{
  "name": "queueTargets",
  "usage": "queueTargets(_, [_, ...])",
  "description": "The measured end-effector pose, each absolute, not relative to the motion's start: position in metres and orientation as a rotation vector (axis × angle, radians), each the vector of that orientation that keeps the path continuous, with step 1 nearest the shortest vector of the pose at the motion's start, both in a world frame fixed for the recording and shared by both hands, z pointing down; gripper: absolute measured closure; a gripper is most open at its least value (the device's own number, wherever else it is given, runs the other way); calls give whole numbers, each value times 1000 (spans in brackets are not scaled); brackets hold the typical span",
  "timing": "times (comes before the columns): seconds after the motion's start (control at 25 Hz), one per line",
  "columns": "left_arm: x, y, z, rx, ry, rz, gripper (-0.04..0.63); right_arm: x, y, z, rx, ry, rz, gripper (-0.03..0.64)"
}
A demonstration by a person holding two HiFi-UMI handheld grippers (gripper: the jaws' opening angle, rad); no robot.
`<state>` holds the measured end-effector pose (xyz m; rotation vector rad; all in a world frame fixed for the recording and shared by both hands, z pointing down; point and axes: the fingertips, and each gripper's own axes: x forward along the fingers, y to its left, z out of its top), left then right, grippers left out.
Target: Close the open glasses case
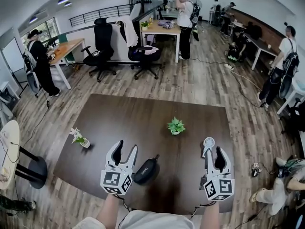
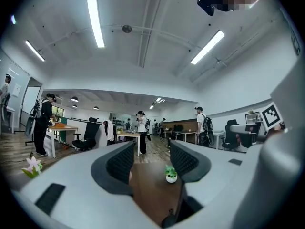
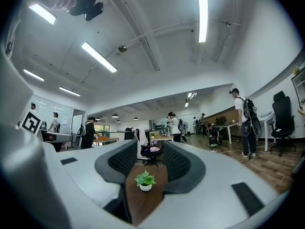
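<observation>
Glasses case (image 1: pixel 145 171) lid hard to make out

1. Big dark table (image 1: pixel 143 113), wood floor all round it.
2. Small green plant (image 1: pixel 176 126) in a white pot, on the table a bit right of its middle.
3. Pale flower (image 1: pixel 79 138) in a little vase, by the table's left edge.
4. Looks like a white mini fan (image 1: pixel 208 144), on the table's right side.
5. Two black chairs (image 1: pixel 101 46) past the table's far edge, the right one with clothes on it.
6. Person in black (image 1: pixel 40 63) at a wooden desk (image 1: pixel 66 47), far left of the table.
7. Person in a white shirt (image 1: pixel 184 20) standing well behind the table.
</observation>
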<state>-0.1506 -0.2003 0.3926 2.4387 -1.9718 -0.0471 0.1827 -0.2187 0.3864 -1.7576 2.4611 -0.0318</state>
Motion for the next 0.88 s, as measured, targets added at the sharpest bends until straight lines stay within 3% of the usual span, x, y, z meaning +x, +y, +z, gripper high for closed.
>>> queueTargets(0.32, [-145,-210,424,2450,-1880,76,354,178,-220,402,-1766,2480,-87,443])
queueTargets(0.88, [-108,-208,602,2344,-1323,534,351,152,-219,425,-1728,2555,-147,443])
